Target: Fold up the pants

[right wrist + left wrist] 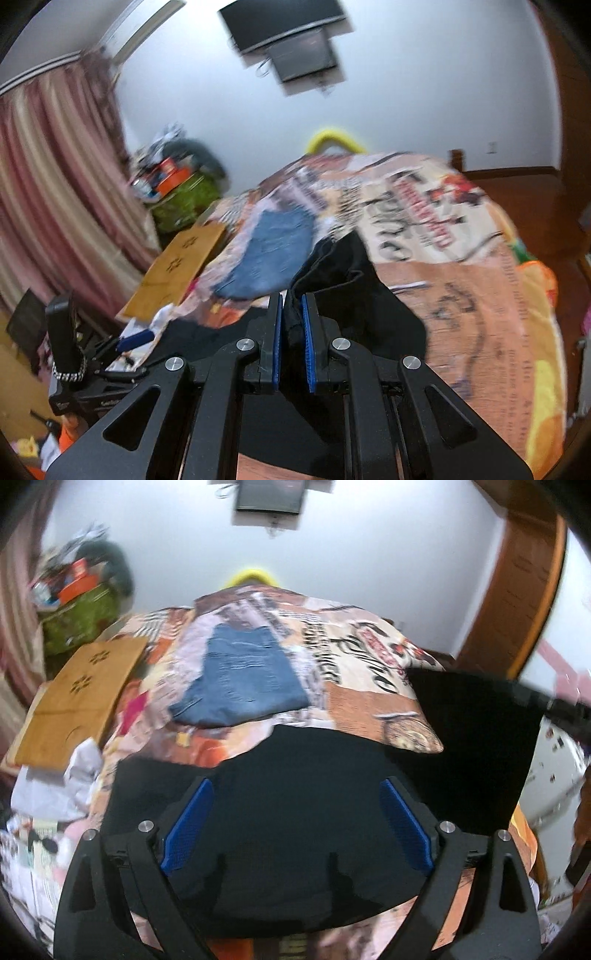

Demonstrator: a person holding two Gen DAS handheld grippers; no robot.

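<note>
Black pants point(295, 771) lie on the patterned bedspread point(362, 672) close in front of me. My left gripper point(295, 797) is open, its blue pads wide apart just above the black cloth. In the left wrist view a raised flap of the pants point(476, 738) hangs up at the right. My right gripper point(292, 306) is shut on a bunched edge of the black pants point(351, 280) and holds it lifted. My left gripper also shows at the lower left of the right wrist view point(133, 339). Folded blue jeans point(236, 675) lie further back on the bed.
A brown paper bag point(81, 690) lies at the bed's left edge, with white cloth point(66, 782) and clutter below it. A green bag with boxes point(81, 602) stands in the back left corner. Curtains point(55, 177) hang on the left. A wooden door point(517, 583) is at the right.
</note>
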